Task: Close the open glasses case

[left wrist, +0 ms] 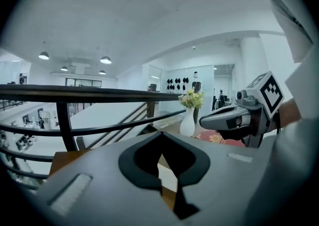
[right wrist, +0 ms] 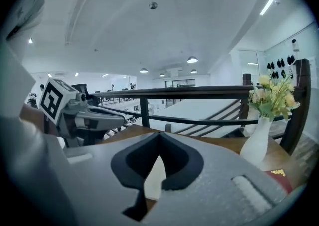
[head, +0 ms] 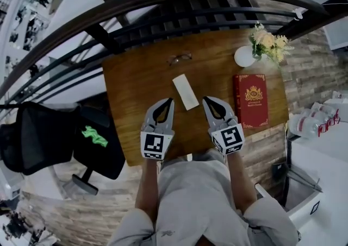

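The white glasses case lies flat and oblong on the wooden table, and its lid looks down. My left gripper hovers just left of its near end, and my right gripper just right of it. Both are lifted off the table, with their jaw tips meeting and nothing between them. In the left gripper view a strip of the case shows through the hollow of the shut jaws, with the right gripper off to the side. The right gripper view likewise shows the case and the left gripper.
A pair of glasses lies at the table's far edge. A white vase with flowers and a red book stand on the right. A dark railing runs behind the table, and a black chair stands at the left.
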Tool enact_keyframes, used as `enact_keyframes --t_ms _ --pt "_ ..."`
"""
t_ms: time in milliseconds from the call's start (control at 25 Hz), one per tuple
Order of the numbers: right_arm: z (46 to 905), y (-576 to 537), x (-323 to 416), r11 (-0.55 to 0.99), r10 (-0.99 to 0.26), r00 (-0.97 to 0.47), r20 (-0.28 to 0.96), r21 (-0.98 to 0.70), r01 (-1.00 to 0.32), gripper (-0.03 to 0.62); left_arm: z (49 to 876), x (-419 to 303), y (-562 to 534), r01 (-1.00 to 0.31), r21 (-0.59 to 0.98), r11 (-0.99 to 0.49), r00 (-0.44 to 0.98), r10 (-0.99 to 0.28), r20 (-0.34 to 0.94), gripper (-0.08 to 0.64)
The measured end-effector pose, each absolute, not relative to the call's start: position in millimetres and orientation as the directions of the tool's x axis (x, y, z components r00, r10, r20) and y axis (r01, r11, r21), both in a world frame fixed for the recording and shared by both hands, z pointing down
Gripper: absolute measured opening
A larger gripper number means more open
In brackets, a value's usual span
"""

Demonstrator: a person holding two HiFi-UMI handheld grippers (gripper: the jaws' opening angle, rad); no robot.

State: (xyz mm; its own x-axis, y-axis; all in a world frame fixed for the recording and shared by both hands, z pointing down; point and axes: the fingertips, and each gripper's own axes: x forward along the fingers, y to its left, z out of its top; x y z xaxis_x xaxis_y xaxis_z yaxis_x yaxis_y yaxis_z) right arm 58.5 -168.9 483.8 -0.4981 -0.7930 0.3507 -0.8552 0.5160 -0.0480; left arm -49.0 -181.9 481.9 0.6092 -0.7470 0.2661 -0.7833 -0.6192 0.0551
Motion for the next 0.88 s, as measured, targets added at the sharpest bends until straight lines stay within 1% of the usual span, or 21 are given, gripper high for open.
enact_keyframes --t_ms 560,880 --pt "446 -147 53 0.48 -0.842 -0.461 0.281 0.001 -0.877 0.002 445 -58 -162 -0.771 0.021 -0.636 0.628 -0.756 0.187 0.02" --pt "437 -146 51 0.471 -0.854 -0.452 0.26 0.015 -0.882 0.002 442 -62 -163 -0.773 0.009 -0.635 0.626 -0.76 0.176 0.02"
